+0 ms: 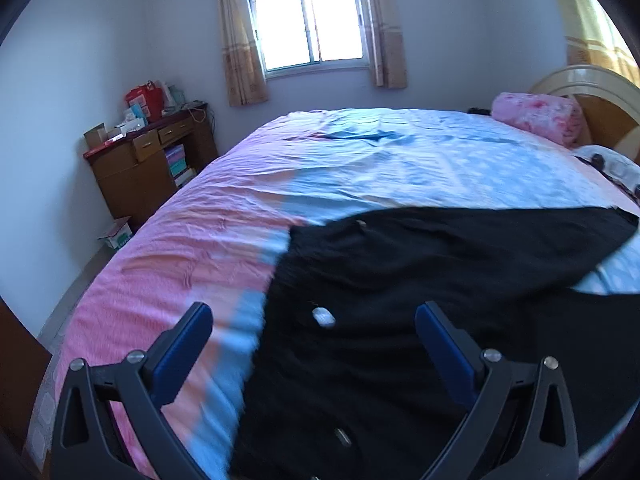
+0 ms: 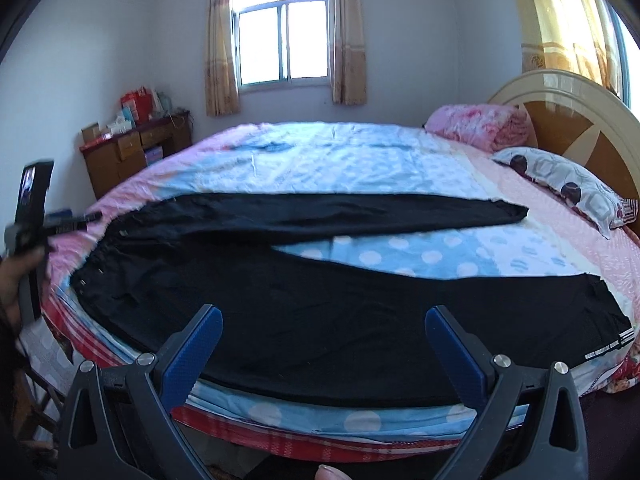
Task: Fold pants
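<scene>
Black pants [image 2: 280,300] lie spread flat on the bed, waist at the left, both legs running right in a V with blue sheet between them. The near leg ends in a striped cuff [image 2: 608,346] by the bed's front edge. My right gripper [image 2: 324,320] hangs open above the near leg's thigh, nothing between its blue pads. In the left wrist view the pants [image 1: 400,300] fill the lower right, and my left gripper [image 1: 314,318] is open over the waist area, holding nothing. The left gripper [image 2: 30,208] also shows at the far left of the right wrist view, held in a hand.
The bed [image 2: 360,168] carries a pink and blue dotted sheet, a rolled pink blanket [image 2: 480,124] and a patterned pillow [image 2: 568,188] by the headboard [image 2: 580,120]. A cluttered wooden desk [image 1: 152,160] stands at the far left wall. A cardboard box [image 1: 118,234] sits on the floor beside it.
</scene>
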Tool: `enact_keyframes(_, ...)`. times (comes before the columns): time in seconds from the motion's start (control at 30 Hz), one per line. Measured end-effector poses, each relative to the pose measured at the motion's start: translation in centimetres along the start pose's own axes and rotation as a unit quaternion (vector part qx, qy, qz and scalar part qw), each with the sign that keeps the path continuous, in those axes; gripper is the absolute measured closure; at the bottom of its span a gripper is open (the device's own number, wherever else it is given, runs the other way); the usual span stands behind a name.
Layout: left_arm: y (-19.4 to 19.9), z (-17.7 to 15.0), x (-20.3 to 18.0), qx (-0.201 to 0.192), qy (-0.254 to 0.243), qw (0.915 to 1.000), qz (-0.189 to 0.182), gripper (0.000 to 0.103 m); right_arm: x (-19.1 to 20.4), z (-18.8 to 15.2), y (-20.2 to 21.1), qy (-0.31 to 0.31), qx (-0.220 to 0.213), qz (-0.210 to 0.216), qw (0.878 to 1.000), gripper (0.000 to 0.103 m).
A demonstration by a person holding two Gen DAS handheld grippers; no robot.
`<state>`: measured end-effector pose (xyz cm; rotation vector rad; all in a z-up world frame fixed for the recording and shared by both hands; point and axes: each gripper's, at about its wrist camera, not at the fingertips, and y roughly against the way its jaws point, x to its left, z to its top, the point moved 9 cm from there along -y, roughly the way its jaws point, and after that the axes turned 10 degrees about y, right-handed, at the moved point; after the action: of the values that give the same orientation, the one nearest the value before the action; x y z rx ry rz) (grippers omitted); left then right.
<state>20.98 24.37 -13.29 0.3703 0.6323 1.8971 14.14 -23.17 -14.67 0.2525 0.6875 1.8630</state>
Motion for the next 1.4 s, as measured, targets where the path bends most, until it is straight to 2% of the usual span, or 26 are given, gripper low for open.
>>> enact_keyframes(0.1, -4.4, 2.1, 0.6, 0.026, 0.011, 0.9996, -0.006, 0.0, -0.5, -0.8, -1.5, 0.01, 0.023, -0.004, 1.0, 0.001)
enact_keyframes(0.2, -8.4, 3.5, 0.0, 0.054, -0.008, 0.9985, -0.002, 0.0, -2.1, -0.7, -2.9, 0.005, 0.043, -0.012, 0.999, 0.001)
enact_keyframes(0.3, -12.4, 4.4, -0.4, 0.091, -0.009, 0.9958, -0.006, 0.011, -4.0, -0.1, -3.6, -0.005, 0.052, -0.025, 0.998, 0.001)
enact_keyframes(0.5, -19.3, 3.5, -0.3, 0.166, -0.003, 0.9861, 0.003, 0.022, -9.6, 1.1, -5.4, -0.039, 0.071, -0.046, 0.996, 0.001)
enact_keyframes(0.57, -20.6, 2.6, -0.2, 0.19, 0.014, 0.9815, -0.012, 0.024, -11.9, 1.8, -5.9, -0.045, 0.068, -0.052, 0.995, 0.001)
enact_keyframes(0.67, -21.4, 2.0, -0.4, 0.196, 0.007, 0.9804, -0.02, 0.026, -16.9, 3.0, -7.5, -0.06, 0.068, -0.074, 0.993, 0.001)
enact_keyframes(0.77, -21.7, 2.0, -0.7, 0.201, 0.001, 0.9791, -0.03, 0.025, -22.6, 4.4, -10.2, -0.102, 0.082, -0.071, 0.989, 0.002)
enact_keyframes(0.8, -21.9, 2.0, -0.9, 0.205, -0.001, 0.9782, -0.033, 0.025, -24.6, 4.7, -11.4, -0.113, 0.091, -0.073, 0.987, 0.004)
enact_keyframes(0.9, -22.0, 2.0, -1.1, 0.217, -0.007, 0.9753, -0.038, 0.026, -30.4, 5.9, -15.3, -0.134, 0.122, -0.078, 0.98, 0.032)
enact_keyframes(0.93, -22.2, 2.1, -1.1, 0.221, -0.009, 0.9745, -0.039, 0.026, -32.8, 6.1, -17.2, -0.14, 0.141, -0.086, 0.976, 0.036)
enact_keyframes(1.13, -22.6, 2.2, -1.3, 0.225, -0.008, 0.9736, -0.038, 0.026, -42.2, 7.3, -25.3, -0.169, 0.179, -0.113, 0.963, 0.039)
enact_keyframes(1.27, -22.8, 2.4, -1.5, 0.22, -0.003, 0.9748, -0.037, 0.028, -45.2, 7.2, -30.4, -0.162, 0.207, -0.103, 0.959, 0.043)
enact_keyframes(1.4, -23.1, 2.5, -1.9, 0.215, -0.011, 0.9758, -0.038, 0.032, -46.1, 6.3, -35.0, -0.162, 0.238, -0.062, 0.955, 0.043)
